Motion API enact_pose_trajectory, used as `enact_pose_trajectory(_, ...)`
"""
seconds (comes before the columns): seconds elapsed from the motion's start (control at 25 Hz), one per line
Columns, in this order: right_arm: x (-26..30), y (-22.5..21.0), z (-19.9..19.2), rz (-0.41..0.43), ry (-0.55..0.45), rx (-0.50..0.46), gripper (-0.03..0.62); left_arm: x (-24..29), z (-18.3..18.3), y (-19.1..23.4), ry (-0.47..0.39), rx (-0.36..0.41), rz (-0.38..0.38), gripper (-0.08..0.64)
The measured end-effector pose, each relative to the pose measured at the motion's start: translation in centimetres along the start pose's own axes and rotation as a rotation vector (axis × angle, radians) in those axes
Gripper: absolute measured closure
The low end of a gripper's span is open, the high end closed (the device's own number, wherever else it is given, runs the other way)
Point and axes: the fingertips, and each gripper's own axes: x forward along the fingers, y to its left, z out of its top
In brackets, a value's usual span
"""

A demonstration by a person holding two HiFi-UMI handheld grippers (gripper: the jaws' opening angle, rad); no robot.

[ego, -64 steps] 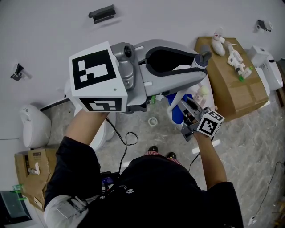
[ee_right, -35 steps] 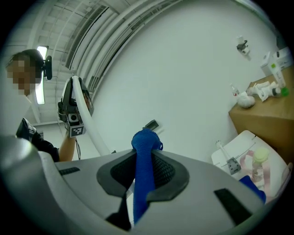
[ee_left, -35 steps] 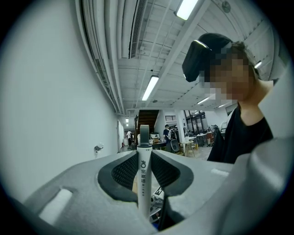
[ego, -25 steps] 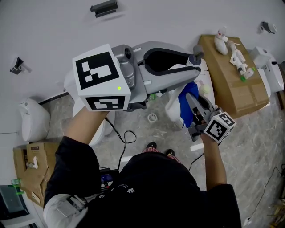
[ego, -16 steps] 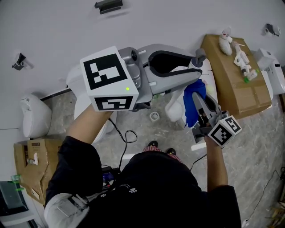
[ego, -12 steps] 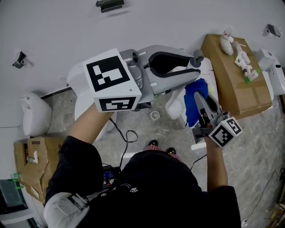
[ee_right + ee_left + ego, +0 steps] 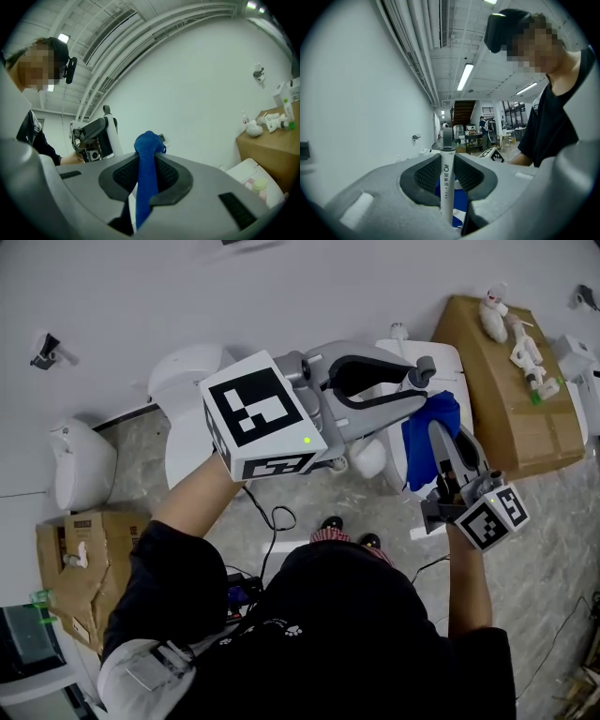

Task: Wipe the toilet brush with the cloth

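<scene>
Now you had lowered the left gripper [image 7: 447,172], clamped on the toilet brush handle [image 7: 446,187], beside the blue cloth [image 7: 146,154] pinched in the right gripper [image 7: 149,165]; wiping contact appeared imminent.

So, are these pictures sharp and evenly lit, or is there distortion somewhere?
Head view: soft, even light, no glare, everything sharp. Left gripper view: strong fisheye with black corners; the brush handle is sharp, and the ceiling lamp is burnt out white. Right gripper view: same fisheye and black corners, the cloth is sharp, the ceiling lines bow.
</scene>
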Motion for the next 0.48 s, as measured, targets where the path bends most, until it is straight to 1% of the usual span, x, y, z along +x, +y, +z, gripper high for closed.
enact_pose_trajectory(0.12,0.0,0.4,0.2,0.006,0.000,-0.004,0.528,0.0,-1.1,0.0,0.019,-0.002,0.008,0.468)
enact_pose_trajectory(0.28,0.2,1.0,0.6,0.012,-0.009,-0.024,0.528,-0.4,-2.0,0.5,0.028,-0.026,0.022,0.468)
enact_pose_trajectory(0.48,0.2,1.5,0.3,0.016,-0.015,-0.003,0.528,-1.0,-2.9,0.9,0.036,-0.047,0.044,0.468)
